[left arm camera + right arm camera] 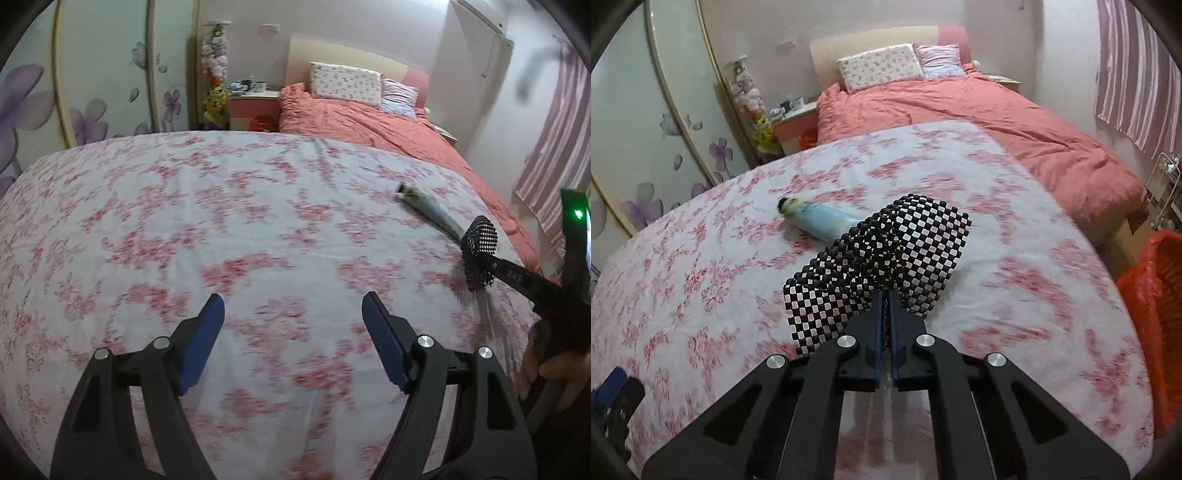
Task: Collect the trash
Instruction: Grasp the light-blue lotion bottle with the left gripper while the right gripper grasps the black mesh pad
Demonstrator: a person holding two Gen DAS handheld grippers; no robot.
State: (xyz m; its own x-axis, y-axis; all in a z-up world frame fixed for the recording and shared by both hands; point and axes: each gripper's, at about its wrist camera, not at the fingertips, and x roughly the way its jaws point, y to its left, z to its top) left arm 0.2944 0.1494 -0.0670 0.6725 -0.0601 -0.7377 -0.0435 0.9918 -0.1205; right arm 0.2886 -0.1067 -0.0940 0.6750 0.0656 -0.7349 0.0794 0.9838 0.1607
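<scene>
No writing could be read. The pale blue tube, lying ahead and left of the right claw, bore a printed label too blurred to make out, and white marks on that claw's arm in the left view stayed illegible

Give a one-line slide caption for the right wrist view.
Right tongs shut on a checkered mesh piece above the floral sheet, pale blue tube beyond.

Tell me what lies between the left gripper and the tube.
Only bare flowered sheet lies between the left gripper and the tube, seen in the left wrist view.
</scene>
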